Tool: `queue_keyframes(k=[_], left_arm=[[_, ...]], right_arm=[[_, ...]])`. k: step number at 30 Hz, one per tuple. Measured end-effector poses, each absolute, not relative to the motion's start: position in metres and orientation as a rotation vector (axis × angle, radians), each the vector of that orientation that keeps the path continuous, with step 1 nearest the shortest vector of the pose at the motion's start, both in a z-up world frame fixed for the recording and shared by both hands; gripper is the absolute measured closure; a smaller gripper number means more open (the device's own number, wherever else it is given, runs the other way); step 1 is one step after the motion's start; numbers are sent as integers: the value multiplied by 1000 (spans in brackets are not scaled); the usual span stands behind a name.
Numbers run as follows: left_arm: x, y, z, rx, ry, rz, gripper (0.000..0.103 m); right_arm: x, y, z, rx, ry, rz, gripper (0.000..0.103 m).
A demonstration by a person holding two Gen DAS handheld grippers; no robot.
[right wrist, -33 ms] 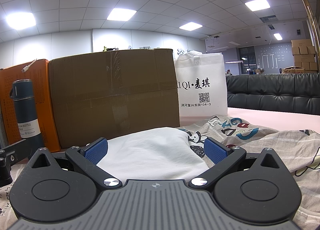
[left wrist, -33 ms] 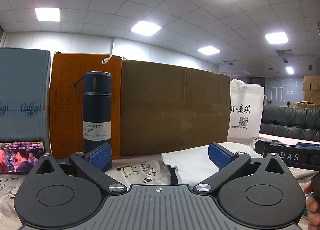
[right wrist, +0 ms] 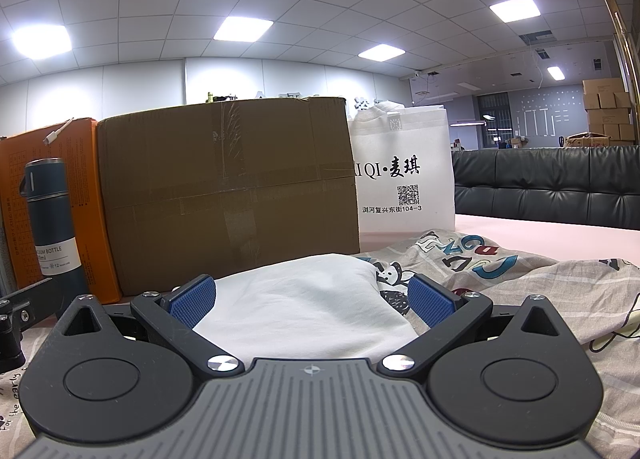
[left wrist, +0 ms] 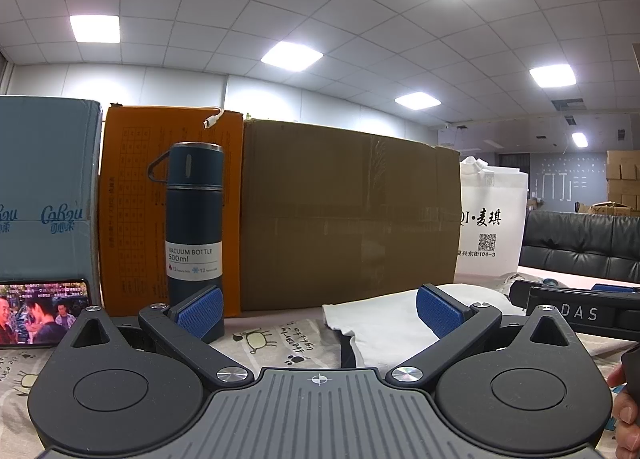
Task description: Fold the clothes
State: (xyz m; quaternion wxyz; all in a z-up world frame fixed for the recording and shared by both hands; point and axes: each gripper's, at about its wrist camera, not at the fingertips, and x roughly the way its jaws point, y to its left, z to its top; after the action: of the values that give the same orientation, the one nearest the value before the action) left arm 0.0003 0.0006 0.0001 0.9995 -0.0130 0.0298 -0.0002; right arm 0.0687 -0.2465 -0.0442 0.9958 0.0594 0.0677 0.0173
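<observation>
A white garment lies bunched on a printed grey cloth that covers the table. In the right wrist view it sits right in front of my right gripper, whose blue pads are wide apart with nothing between them. In the left wrist view the garment's left edge lies ahead and to the right. My left gripper is open and empty, low over the printed cloth. The right gripper's body shows at the right edge there.
A brown cardboard box, an orange box and a blue-grey box stand behind. A dark vacuum bottle stands at the left, a lit phone beside it. A white bag and black sofa are at right.
</observation>
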Motion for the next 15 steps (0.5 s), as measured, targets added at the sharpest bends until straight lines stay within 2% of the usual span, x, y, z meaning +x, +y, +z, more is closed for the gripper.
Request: queue_keyframes(k=[15], left_arm=[[1,2,2,-34,69,-1,0]], right_arm=[[69,-246,-44,119,136,35,0]])
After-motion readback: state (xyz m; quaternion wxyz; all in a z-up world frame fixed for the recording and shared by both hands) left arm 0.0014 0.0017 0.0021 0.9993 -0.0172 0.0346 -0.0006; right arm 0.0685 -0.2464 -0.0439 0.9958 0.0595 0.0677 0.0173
